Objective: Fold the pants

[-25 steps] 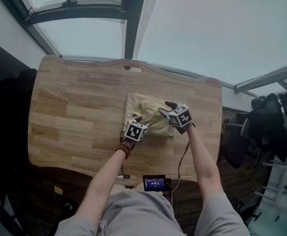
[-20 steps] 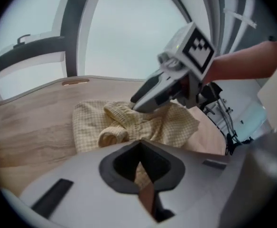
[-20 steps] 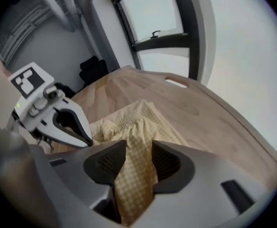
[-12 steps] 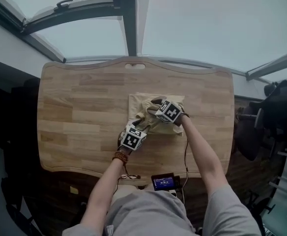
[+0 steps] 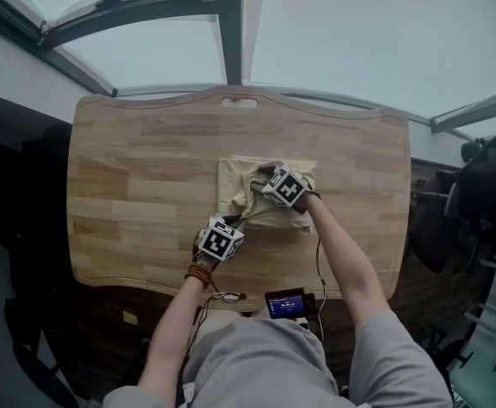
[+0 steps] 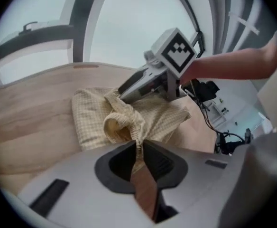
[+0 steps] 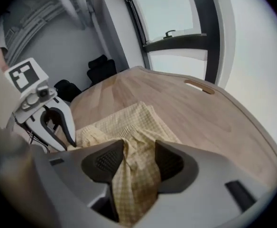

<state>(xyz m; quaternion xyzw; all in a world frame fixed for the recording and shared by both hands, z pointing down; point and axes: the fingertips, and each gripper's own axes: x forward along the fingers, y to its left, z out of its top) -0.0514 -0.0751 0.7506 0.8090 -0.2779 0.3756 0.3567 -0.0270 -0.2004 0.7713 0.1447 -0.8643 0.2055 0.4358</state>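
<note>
pale wood makes up the table [image 5: 129, 194] in the head view, and the pants [image 5: 231, 177], a yellowish checked cloth, lie near its middle as a squarish folded pad with a bunched part raised on the near side. the left gripper [image 5: 236, 219] reaches that bunch from the near left, the right gripper [image 5: 258, 177] sits over its right part. a small lit screen [image 5: 286, 303] stands at the table's near edge.

left gripper view: the jaws are pressed together on a thin ruffled edge of the pants [image 6: 93, 115]; they have just been closing, and the cloth runs straight up from between them to a rolled hem. the right gripper [image 6: 124, 90] lies on the cloth behind.

right gripper view: the jaws stand wide, having just been opening, yet a thick bunch of the pants [image 7: 129, 122] fills the gap and touches both pads, draping down between them. the left gripper [image 7: 67, 137] is at the cloth's left edge.
</note>
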